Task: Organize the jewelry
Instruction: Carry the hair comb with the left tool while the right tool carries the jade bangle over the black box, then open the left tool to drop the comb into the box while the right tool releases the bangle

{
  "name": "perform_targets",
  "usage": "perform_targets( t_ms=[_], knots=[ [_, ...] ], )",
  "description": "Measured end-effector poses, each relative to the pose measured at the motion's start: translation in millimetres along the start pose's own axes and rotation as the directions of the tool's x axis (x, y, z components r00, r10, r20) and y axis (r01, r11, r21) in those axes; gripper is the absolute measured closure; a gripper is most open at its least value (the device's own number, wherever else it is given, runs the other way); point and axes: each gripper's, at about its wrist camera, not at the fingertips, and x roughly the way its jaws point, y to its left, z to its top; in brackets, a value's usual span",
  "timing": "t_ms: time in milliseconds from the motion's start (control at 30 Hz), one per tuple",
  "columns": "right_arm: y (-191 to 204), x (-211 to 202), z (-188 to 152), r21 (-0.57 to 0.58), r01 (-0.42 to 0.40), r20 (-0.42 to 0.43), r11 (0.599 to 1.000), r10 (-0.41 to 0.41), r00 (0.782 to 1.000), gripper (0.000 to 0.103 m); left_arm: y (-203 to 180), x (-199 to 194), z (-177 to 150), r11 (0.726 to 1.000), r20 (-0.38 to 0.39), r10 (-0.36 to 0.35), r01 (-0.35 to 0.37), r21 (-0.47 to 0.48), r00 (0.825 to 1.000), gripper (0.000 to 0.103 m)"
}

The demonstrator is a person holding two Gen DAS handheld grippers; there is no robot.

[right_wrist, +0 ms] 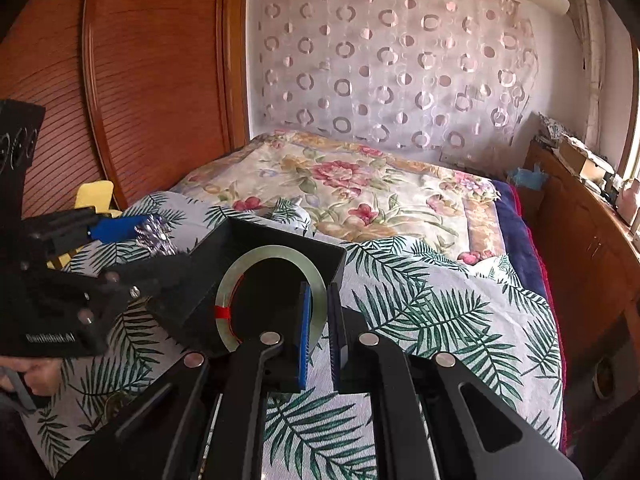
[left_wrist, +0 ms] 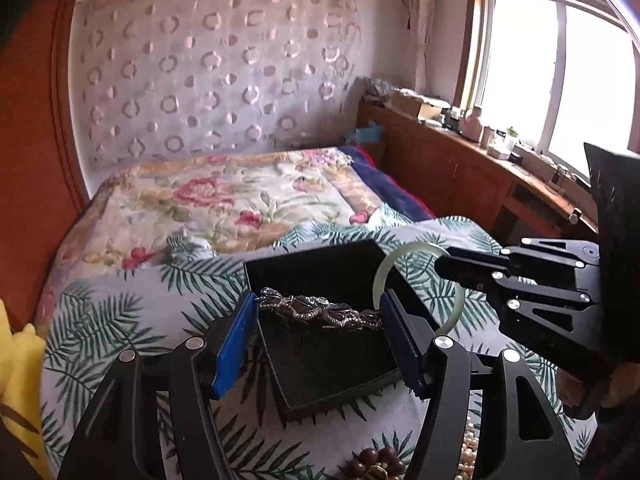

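My left gripper [left_wrist: 320,300] is shut on a crystal-set bracelet [left_wrist: 320,312], which stretches between its blue pads just above an open black box [left_wrist: 320,372]. The box lies on the leaf-print bedspread [left_wrist: 120,320]. My right gripper [right_wrist: 320,296] is shut on the rim of a pale green jade bangle [right_wrist: 240,276] with a red thread tied on it. The bangle hangs tilted over the box's [right_wrist: 260,236] near corner. Seen from the left wrist, the right gripper [left_wrist: 440,260] comes in from the right with the bangle [left_wrist: 380,276]. From the right wrist, the left gripper [right_wrist: 148,244] and its bracelet [right_wrist: 154,236] are at the left.
A brown wooden-bead bracelet [left_wrist: 376,464] and a pearl strand [left_wrist: 468,452] lie on the bedspread near me. A floral quilt [right_wrist: 360,184] covers the far bed. A yellow item [right_wrist: 94,196] sits by the wooden wardrobe [right_wrist: 152,80]. A cluttered wooden counter [left_wrist: 460,160] runs under the window.
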Motion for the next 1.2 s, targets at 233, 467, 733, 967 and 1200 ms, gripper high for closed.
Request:
perform_targets(
  t_ms=[233, 467, 733, 967, 1200],
  knots=[
    [6, 18, 0, -0.014, -0.008, -0.030, 1.000, 0.008, 1.000, 0.094, 8, 2, -4, 1.000, -0.006, -0.004, 0.004, -0.014, 1.000, 0.032],
    [8, 31, 1, -0.013, 0.004, -0.041, 1.000, -0.005, 0.999, 0.093, 15, -16, -2, 1.000, 0.035, 0.012, -0.011, -0.021, 0.999, 0.025],
    [16, 46, 6, -0.010, -0.013, -0.069, 1.000, 0.013, 0.998, 0.093, 24, -37, -21, 0.998, 0.072, 0.055, -0.053, -0.019, 0.996, 0.013],
    [30, 58, -1, -0.049, -0.025, -0.116, 0.998, 0.019, 0.993, 0.092, 25, -50, -46, 0.998, 0.063, 0.067, -0.066, -0.015, 0.996, 0.008],
    [24, 41, -5, -0.034, -0.025, -0.087, 0.999, 0.022, 0.996, 0.078, 25, -60, -71, 0.998, 0.031, 0.060, -0.060, -0.007, 0.998, 0.008]
  ],
)
